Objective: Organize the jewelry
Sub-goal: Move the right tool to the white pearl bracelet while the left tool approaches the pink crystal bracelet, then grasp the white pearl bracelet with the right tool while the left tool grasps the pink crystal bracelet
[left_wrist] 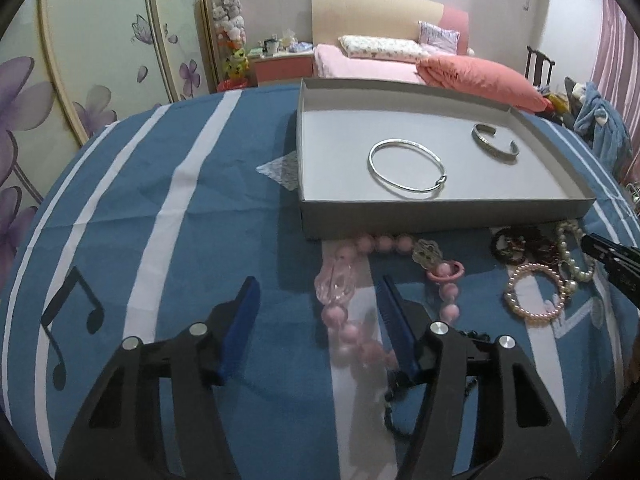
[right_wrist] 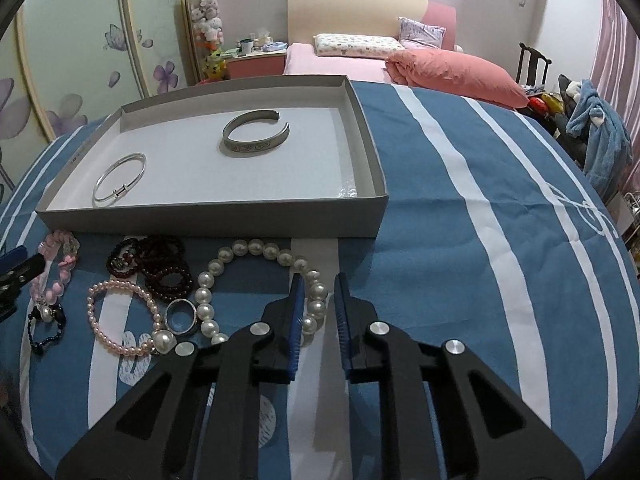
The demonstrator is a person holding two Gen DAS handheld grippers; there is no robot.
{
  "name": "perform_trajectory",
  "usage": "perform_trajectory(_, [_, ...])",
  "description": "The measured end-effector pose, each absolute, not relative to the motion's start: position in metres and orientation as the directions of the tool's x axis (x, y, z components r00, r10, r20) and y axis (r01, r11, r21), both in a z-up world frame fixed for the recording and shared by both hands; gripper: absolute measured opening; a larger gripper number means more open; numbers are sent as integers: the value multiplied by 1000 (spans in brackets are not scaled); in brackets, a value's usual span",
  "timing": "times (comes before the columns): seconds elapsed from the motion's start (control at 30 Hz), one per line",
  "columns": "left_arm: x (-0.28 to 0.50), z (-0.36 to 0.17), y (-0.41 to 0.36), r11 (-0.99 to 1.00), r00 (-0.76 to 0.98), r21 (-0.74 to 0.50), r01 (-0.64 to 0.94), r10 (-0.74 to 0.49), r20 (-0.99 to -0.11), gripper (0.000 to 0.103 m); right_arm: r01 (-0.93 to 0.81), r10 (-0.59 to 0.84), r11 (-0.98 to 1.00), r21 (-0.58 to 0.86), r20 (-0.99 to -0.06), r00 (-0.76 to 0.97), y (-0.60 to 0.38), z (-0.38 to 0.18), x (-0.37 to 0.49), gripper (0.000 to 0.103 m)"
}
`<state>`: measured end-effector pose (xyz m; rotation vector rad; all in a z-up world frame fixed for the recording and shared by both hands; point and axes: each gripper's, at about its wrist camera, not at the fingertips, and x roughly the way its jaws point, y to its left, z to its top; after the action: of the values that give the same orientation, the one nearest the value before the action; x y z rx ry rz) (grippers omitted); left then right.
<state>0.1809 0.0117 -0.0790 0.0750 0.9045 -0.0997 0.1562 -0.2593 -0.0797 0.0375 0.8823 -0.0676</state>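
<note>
A grey cardboard tray (left_wrist: 440, 216) (right_wrist: 208, 220) holds a thin silver bangle (left_wrist: 408, 189) (right_wrist: 119, 193) and a wide silver cuff (left_wrist: 496, 154) (right_wrist: 252, 147). In front of it, loose jewelry lies on the blue striped cloth. My left gripper (left_wrist: 318, 292) is open and low over the cloth. A pink bead bracelet (left_wrist: 340, 316) (right_wrist: 54, 290) lies between its blue pads, untouched. My right gripper (right_wrist: 319, 286) is shut on a white pearl necklace (right_wrist: 208, 280) (left_wrist: 570, 248), with pearls pinched between its narrow pads.
A pink pearl bracelet (right_wrist: 120, 348) (left_wrist: 532, 316), dark red beads (right_wrist: 164, 268) (left_wrist: 516, 248), a silver ring (right_wrist: 184, 330) and a black bead bracelet (right_wrist: 44, 340) lie between the two grippers. Striped cloth stretches right of the tray. A bed and wardrobe stand behind.
</note>
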Motion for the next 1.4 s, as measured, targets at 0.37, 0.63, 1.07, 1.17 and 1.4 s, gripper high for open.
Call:
perform_trajectory(0.37, [187,-81,14,990,611,17,138,-72,-788,27,73,-31,997,20,-773,634,-262,-79,157,14])
perform_trajectory(0.63, [187,-80,13,989,611,4,146,-87,-787,22,71,10,995,72,-765,644,-266,-78,156,10])
perform_trajectory(1.07, [174,-60,15,987,664,-42,154,-135,-736,22,40,74,988,152,-672,737,-262,-48,142,10])
perform_trajectory(1.17, [168,-51,12,984,683,-60,165,-158,-713,22,10,104,985,173,-637,764,-255,-38,138,10])
perform_trajectory(1.4, [157,-32,1,974,720,-91,206,-214,-660,22,-52,160,978,202,-569,806,-237,-22,127,10])
